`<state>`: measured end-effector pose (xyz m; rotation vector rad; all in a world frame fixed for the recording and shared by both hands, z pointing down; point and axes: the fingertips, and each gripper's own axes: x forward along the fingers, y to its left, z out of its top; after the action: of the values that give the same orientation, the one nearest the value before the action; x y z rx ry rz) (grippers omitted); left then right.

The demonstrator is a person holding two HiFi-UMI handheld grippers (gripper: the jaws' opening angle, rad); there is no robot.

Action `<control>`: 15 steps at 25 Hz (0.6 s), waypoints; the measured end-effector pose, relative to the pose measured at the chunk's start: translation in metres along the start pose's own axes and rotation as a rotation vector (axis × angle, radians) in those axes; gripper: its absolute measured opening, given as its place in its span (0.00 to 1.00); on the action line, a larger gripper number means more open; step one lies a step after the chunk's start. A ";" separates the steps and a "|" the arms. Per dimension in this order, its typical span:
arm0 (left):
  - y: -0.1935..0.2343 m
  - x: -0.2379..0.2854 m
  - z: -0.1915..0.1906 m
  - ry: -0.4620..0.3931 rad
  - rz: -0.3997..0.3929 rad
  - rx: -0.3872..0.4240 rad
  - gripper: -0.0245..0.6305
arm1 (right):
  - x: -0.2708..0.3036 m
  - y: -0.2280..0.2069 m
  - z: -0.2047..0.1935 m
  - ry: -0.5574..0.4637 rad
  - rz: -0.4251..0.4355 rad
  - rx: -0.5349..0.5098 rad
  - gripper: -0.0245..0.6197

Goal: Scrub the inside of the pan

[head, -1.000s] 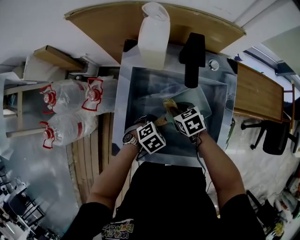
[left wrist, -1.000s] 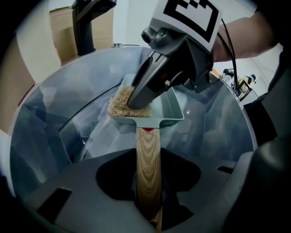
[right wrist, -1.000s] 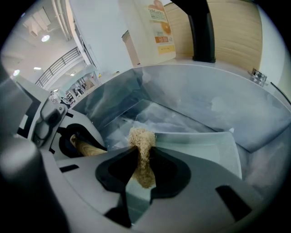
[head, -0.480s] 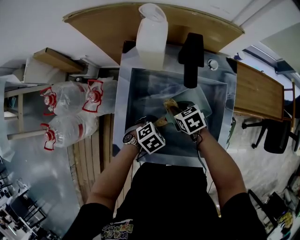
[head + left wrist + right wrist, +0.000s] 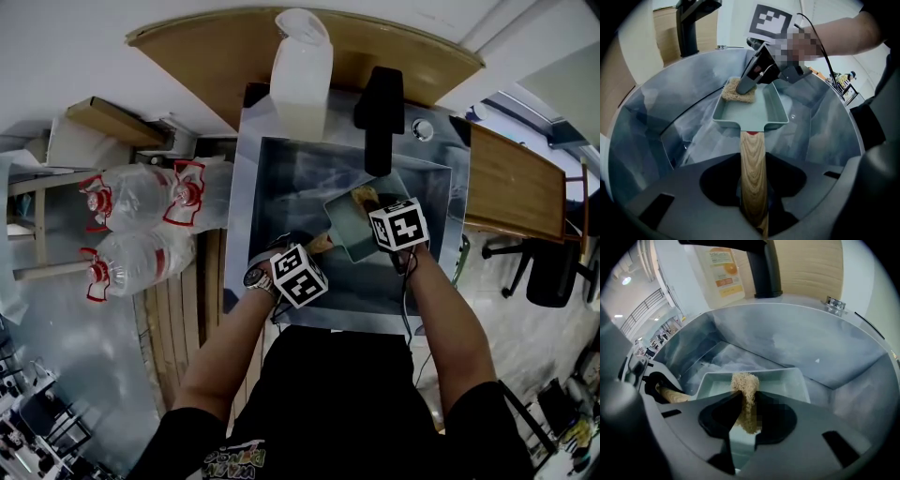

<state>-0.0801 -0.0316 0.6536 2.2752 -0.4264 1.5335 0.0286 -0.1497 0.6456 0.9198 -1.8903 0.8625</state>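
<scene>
Right hand-held gripper [image 5: 747,401] holds sponge [image 5: 743,379] inside pan [image 5: 786,380] in sink [image 5: 797,336]

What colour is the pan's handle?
The handle is light wood grain; clearest in left gripper view.

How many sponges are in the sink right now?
1: the sponge is clamped in the right gripper, inside the pan at its far end. Another could hide under the pan.

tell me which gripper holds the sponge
The right gripper, shut on the tan sponge inside the pan; the left gripper instead clamps the pan's wooden handle.
</scene>
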 end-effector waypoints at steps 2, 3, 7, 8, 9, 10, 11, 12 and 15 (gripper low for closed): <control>0.000 -0.001 0.000 -0.001 -0.001 -0.002 0.28 | -0.001 -0.009 0.000 0.002 -0.019 0.019 0.19; 0.000 -0.001 0.001 -0.001 -0.002 -0.003 0.28 | -0.002 -0.014 0.000 0.002 -0.028 0.026 0.19; 0.001 -0.002 0.001 -0.002 -0.002 -0.004 0.28 | 0.000 -0.031 -0.001 0.001 -0.064 0.048 0.19; 0.001 -0.001 0.001 -0.003 -0.002 -0.004 0.28 | -0.001 -0.035 -0.001 0.002 -0.079 0.057 0.19; 0.001 -0.001 0.001 -0.003 -0.003 -0.004 0.28 | -0.003 -0.040 0.000 0.004 -0.102 0.066 0.19; 0.001 -0.001 0.000 -0.002 -0.003 -0.004 0.28 | -0.006 -0.046 0.000 0.005 -0.126 0.076 0.19; 0.001 0.000 0.000 -0.003 -0.003 -0.005 0.28 | -0.008 -0.052 0.000 0.004 -0.146 0.090 0.19; 0.001 0.000 0.000 -0.003 -0.003 -0.005 0.28 | -0.009 -0.058 0.000 0.003 -0.160 0.107 0.19; 0.001 0.000 0.000 -0.006 -0.005 -0.008 0.28 | -0.011 -0.062 0.001 -0.004 -0.169 0.141 0.19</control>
<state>-0.0804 -0.0325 0.6539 2.2730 -0.4281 1.5207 0.0851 -0.1782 0.6490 1.1506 -1.7434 0.8995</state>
